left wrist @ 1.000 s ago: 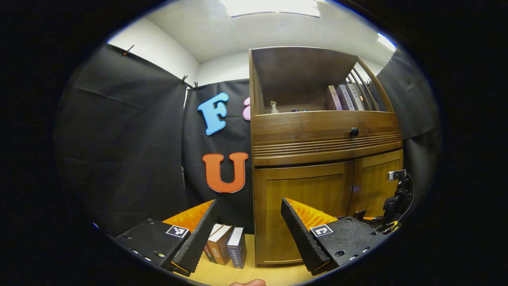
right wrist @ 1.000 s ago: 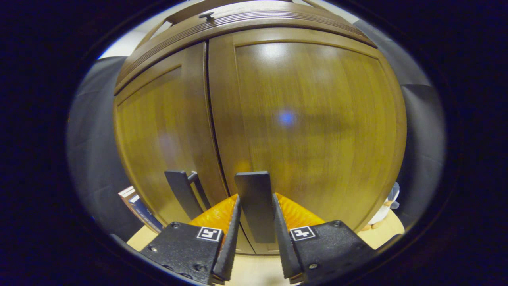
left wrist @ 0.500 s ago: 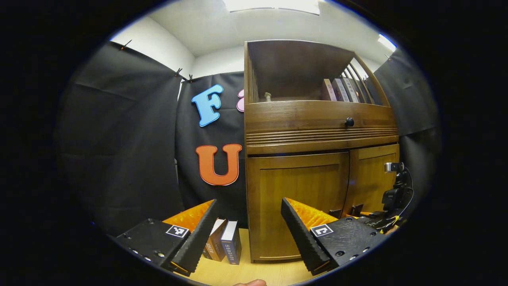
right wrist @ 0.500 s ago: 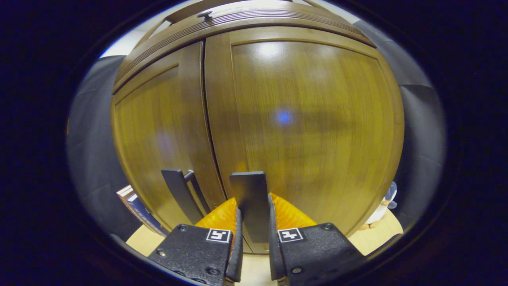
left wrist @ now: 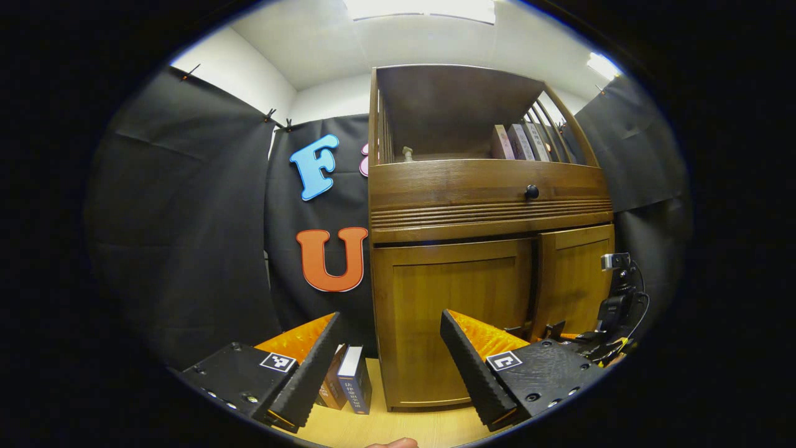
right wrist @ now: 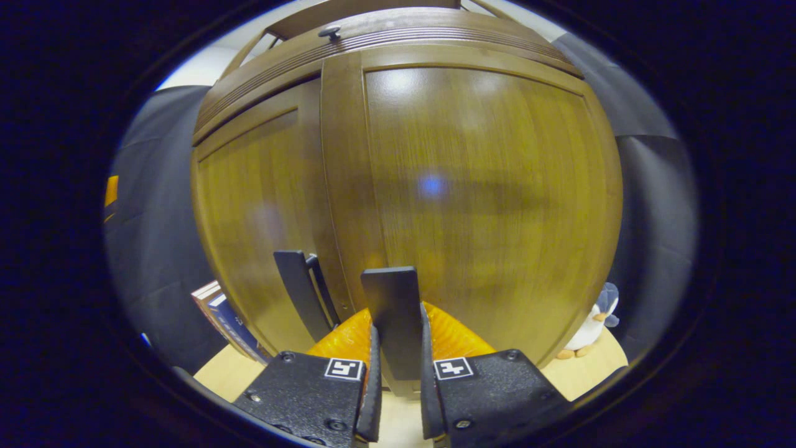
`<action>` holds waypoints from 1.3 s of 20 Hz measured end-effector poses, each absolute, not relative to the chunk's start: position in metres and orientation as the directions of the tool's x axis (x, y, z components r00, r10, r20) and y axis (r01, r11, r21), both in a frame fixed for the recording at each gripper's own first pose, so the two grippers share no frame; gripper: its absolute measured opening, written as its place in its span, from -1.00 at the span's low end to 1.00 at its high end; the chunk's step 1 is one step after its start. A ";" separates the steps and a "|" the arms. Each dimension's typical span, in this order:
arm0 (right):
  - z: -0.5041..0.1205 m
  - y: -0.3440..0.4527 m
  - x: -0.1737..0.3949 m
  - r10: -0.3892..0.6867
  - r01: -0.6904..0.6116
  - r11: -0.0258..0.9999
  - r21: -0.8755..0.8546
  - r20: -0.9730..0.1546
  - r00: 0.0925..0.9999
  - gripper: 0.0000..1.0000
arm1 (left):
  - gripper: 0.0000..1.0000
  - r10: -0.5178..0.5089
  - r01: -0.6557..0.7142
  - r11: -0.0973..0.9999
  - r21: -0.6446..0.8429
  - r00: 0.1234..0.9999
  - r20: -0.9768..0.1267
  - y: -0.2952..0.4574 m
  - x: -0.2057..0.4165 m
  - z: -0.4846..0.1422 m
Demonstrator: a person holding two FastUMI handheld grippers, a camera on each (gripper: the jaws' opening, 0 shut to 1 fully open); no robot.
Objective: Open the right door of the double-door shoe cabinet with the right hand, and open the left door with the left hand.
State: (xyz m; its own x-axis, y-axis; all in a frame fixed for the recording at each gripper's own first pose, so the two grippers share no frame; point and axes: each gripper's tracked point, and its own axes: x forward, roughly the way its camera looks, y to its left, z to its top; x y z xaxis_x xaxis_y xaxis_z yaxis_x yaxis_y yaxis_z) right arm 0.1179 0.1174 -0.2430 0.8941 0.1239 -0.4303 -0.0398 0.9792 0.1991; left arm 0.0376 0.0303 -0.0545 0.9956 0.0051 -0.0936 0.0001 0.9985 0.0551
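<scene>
The wooden shoe cabinet stands ahead in the left gripper view, with its left door closed. Its right door stands slightly ajar, its inner edge forward of the left door. My right gripper is shut on the right door's dark flat handle. The left door's handle hangs free beside it. My left gripper is open and empty, well back from the cabinet and level with the left door's lower left corner. The right gripper also shows low at the right door.
A few books stand on the light wooden surface left of the cabinet. Above the doors are a drawer with a dark knob and an open shelf with books. A plush penguin sits right of the cabinet.
The right gripper's fingers have closed onto the right door's handle, and the door's inner edge has come slightly forward. The cabinet has slid left in the left gripper view.
</scene>
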 end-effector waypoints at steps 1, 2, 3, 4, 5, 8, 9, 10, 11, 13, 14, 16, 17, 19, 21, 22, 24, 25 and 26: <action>-0.242 0.116 0.112 0.122 -0.040 0.980 0.195 -0.428 0.896 -0.43 | 0.91 -0.002 0.008 0.998 0.055 0.995 -0.097 0.028 0.037 -0.056; -0.239 0.115 0.108 0.122 -0.041 0.980 0.195 -0.426 0.897 -0.43 | 0.91 -0.011 0.016 0.998 0.055 0.995 -0.098 0.026 0.037 -0.056; -0.239 0.115 0.104 0.123 -0.042 0.979 0.198 -0.422 0.898 -0.43 | 0.91 -0.018 0.023 0.998 0.055 0.995 -0.095 0.022 0.039 -0.057; -0.237 0.114 0.098 0.126 -0.043 0.979 0.202 -0.420 0.899 -0.43 | 1.00 -0.022 0.027 0.998 0.054 0.996 -0.090 0.017 0.041 -0.057; -0.237 0.112 0.094 0.129 -0.046 0.978 0.204 -0.418 0.899 -0.43 | 0.90 -0.029 0.034 0.998 0.051 0.995 -0.094 0.004 0.039 -0.059; -0.234 0.107 0.080 0.144 -0.057 0.975 0.214 -0.417 0.897 -0.43 | 0.90 -0.060 0.064 0.997 0.035 0.991 -0.118 -0.011 0.037 -0.067; -0.233 0.104 0.074 0.143 -0.054 0.975 0.216 -0.420 0.896 -0.43 | 0.91 -0.068 0.073 0.997 0.037 0.990 -0.124 -0.015 0.037 -0.069; -0.232 0.102 0.069 0.140 -0.050 0.975 0.216 -0.425 0.895 -0.43 | 0.91 -0.075 0.080 0.996 0.040 0.989 -0.127 -0.018 0.038 -0.070; -0.232 0.100 0.063 0.139 -0.047 0.975 0.219 -0.427 0.893 -0.43 | 0.91 -0.083 0.089 0.995 0.041 0.988 -0.129 -0.023 0.037 -0.071; -0.230 0.096 0.054 0.141 -0.041 0.971 0.234 -0.429 0.892 -0.43 | 1.00 -0.103 0.109 0.993 0.038 0.985 -0.138 -0.033 0.037 -0.073; -0.229 0.093 0.048 0.141 -0.038 0.970 0.239 -0.430 0.892 -0.43 | 0.91 -0.112 0.119 0.992 0.036 0.984 -0.141 -0.037 0.037 -0.074; -0.227 0.086 0.036 0.137 -0.034 0.970 0.240 -0.429 0.893 -0.43 | 0.91 -0.130 0.136 0.990 0.033 0.980 -0.148 -0.047 0.037 -0.077; -0.226 0.082 0.030 0.133 -0.028 0.970 0.241 -0.431 0.892 -0.43 | 1.00 -0.138 0.144 0.989 0.031 0.979 -0.153 -0.051 0.037 -0.079; -0.225 0.074 0.018 0.127 -0.016 0.968 0.249 -0.437 0.890 -0.43 | 0.90 -0.155 0.161 0.986 0.029 0.974 -0.163 -0.060 0.035 -0.082; -0.222 0.065 0.007 0.115 0.000 0.968 0.251 -0.440 0.890 -0.43 | 0.90 -0.172 0.179 0.984 0.026 0.970 -0.170 -0.069 0.031 -0.085; -0.222 0.060 0.001 0.105 0.009 0.969 0.249 -0.442 0.891 -0.43 | 0.90 -0.180 0.187 0.982 0.025 0.969 -0.172 -0.073 0.030 -0.085; -0.221 0.050 -0.011 0.082 0.034 0.969 0.244 -0.448 0.890 -0.44 | 0.91 -0.193 0.200 0.980 0.022 0.965 -0.175 -0.080 0.029 -0.087; -0.220 0.045 -0.017 0.068 0.046 0.970 0.238 -0.450 0.890 -0.44 | 0.90 -0.199 0.206 0.978 0.020 0.964 -0.177 -0.083 0.027 -0.088; -0.218 0.039 -0.022 0.056 0.056 0.972 0.228 -0.455 0.889 -0.47 | 0.90 -0.205 0.212 0.977 0.017 0.962 -0.179 -0.085 0.027 -0.089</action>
